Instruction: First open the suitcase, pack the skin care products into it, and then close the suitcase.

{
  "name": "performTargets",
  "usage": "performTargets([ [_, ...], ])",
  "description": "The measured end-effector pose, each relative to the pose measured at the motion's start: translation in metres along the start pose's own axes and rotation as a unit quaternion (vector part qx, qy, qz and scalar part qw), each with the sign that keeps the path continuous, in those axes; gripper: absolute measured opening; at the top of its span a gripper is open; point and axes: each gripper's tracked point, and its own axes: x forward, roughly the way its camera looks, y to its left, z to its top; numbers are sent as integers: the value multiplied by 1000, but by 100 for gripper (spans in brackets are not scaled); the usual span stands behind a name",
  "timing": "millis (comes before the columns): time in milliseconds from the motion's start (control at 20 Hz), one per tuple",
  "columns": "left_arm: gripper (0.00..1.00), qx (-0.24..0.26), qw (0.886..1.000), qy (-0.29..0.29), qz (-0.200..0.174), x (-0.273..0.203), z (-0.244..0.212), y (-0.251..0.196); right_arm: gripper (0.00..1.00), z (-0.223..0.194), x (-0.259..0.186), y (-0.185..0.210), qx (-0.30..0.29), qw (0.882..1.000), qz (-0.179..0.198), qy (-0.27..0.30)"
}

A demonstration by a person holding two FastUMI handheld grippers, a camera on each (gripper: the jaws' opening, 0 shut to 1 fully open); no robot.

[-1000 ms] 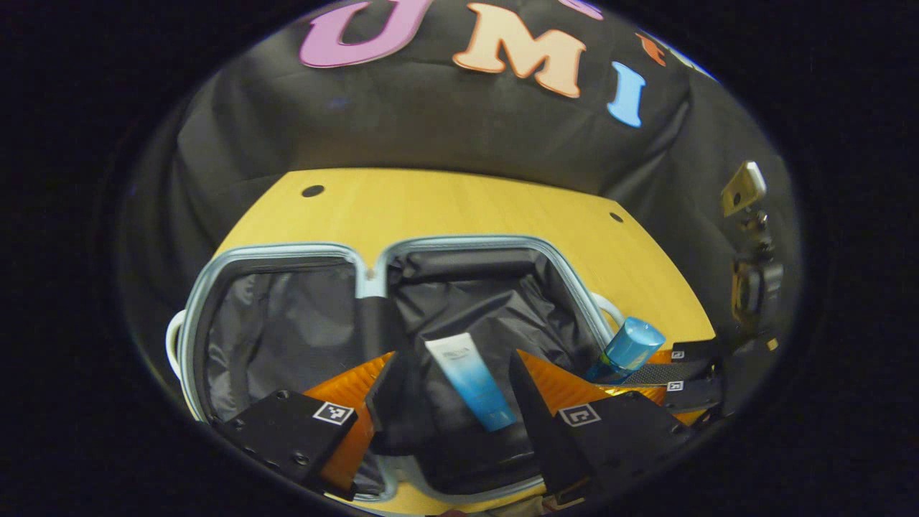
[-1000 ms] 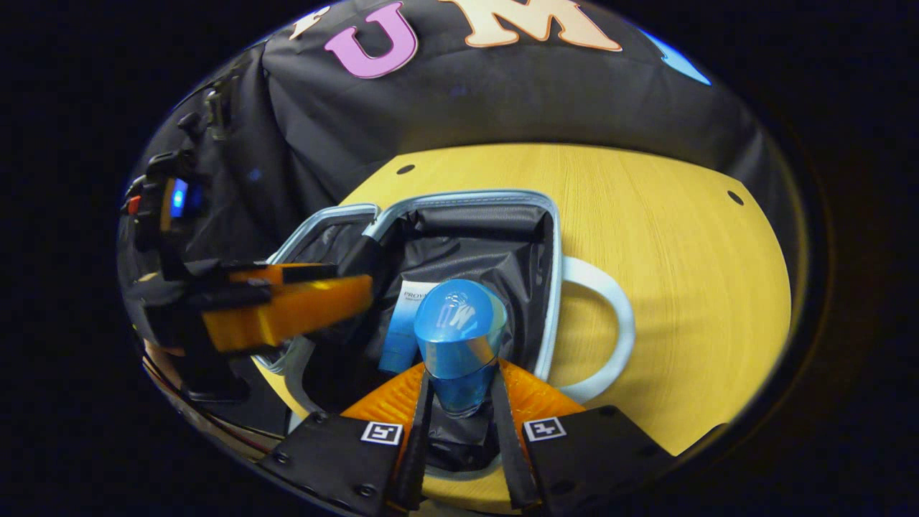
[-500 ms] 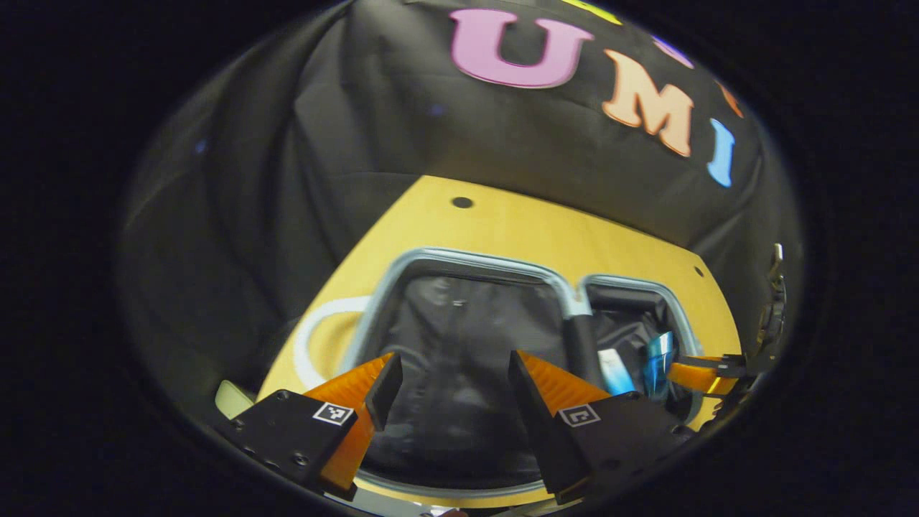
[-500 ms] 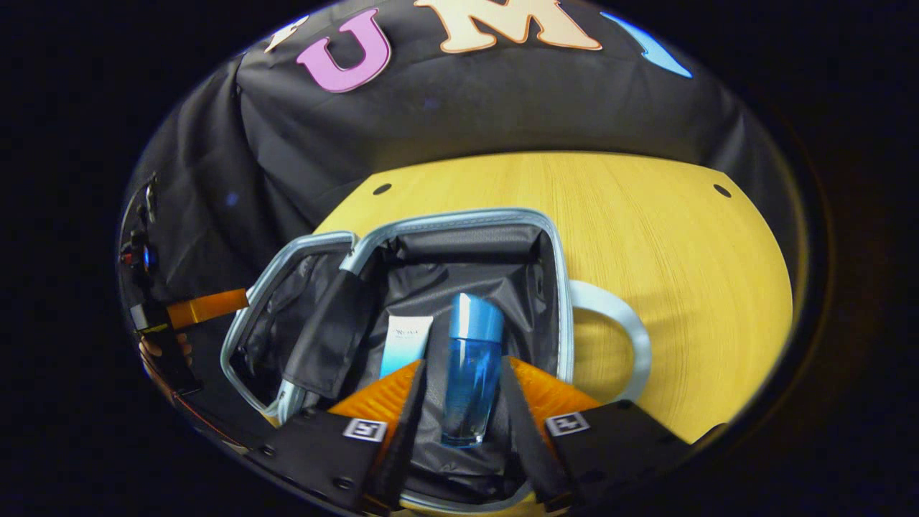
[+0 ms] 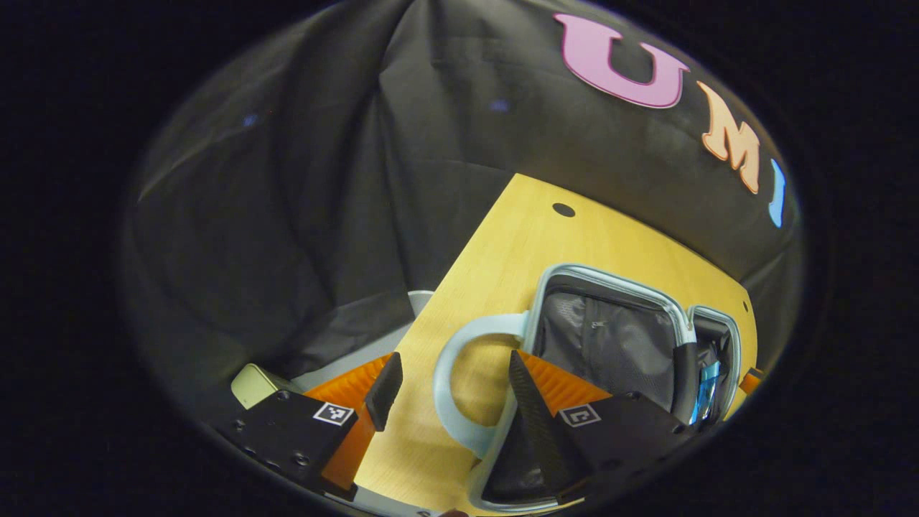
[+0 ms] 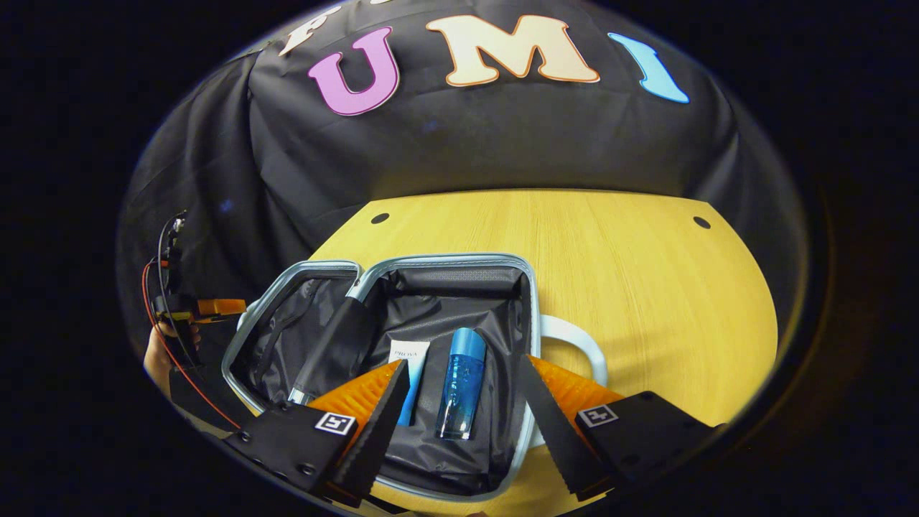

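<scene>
A small suitcase (image 6: pixel 459 262) with a pale blue rim lies open on a round wooden table (image 6: pixel 646 287), both dark-lined halves facing up. In the right gripper view, two skin care products lie side by side in the half nearer the suitcase's white handle (image 6: pixel 574 345): a white-and-blue tube (image 6: pixel 409 373) and, just beside it on the handle side, a blue bottle (image 6: pixel 459 391) with a blue cap pointing toward the far wall of the suitcase. The right gripper (image 6: pixel 459 431) hangs over the near edge of that half with its fingers spread wide, holding nothing; the bottle lies between and beyond them. The other half of the suitcase holds only its dark lining.

In the left gripper view, the left gripper (image 5: pixel 449 402) is spread wide and empty above the table, by the suitcase's other white handle (image 5: pixel 459 380). A sliver of the blue bottle (image 5: pixel 707 384) shows in the far half.
</scene>
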Motion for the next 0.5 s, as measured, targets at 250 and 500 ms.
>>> performTargets([
  [250, 88, -20, 998, 51, -3, 34, -21, 17, 96, 0, -10, -4, -6, 1000, -10, -7],
  [500, 56, -36, 997, 60, -16, 46, -29, 17, 96, 6, -15, -6, -12, 1000, -11, -20],
])
